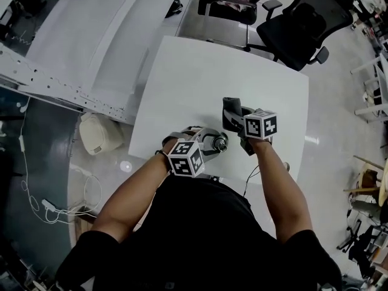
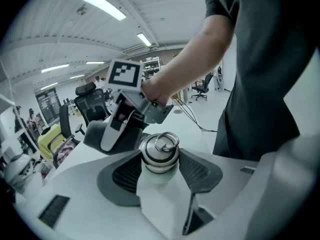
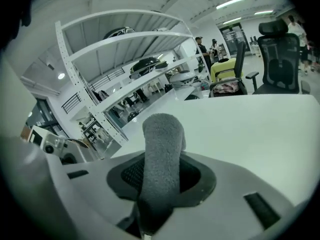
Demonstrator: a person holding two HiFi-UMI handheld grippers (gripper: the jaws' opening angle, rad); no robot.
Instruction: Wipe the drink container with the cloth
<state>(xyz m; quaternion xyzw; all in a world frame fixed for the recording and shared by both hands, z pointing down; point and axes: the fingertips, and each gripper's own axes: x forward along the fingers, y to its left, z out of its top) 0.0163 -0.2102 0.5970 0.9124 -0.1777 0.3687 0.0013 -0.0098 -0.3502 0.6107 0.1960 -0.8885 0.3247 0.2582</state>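
My left gripper (image 2: pixel 159 170) is shut on a white drink container (image 2: pixel 159 204) with a steel cap and ring (image 2: pixel 160 151); the container lies sideways in the jaws, its cap pointing to the right in the head view (image 1: pixel 215 142). My right gripper (image 3: pixel 161 176) is shut on a folded grey cloth (image 3: pixel 161 156) that sticks up between its jaws. In the head view the cloth (image 1: pixel 232 114) hangs just above and to the right of the container's cap, close to it but apart. In the left gripper view the cloth (image 2: pixel 97 134) shows behind the cap.
Both grippers hover over the near edge of a white table (image 1: pixel 200 77). Black office chairs (image 1: pixel 297 26) stand beyond its far side. White shelving (image 1: pixel 73 47) runs along the left, with a beige object (image 1: pixel 99 133) on the floor below it and cables (image 1: pixel 48 206) nearby.
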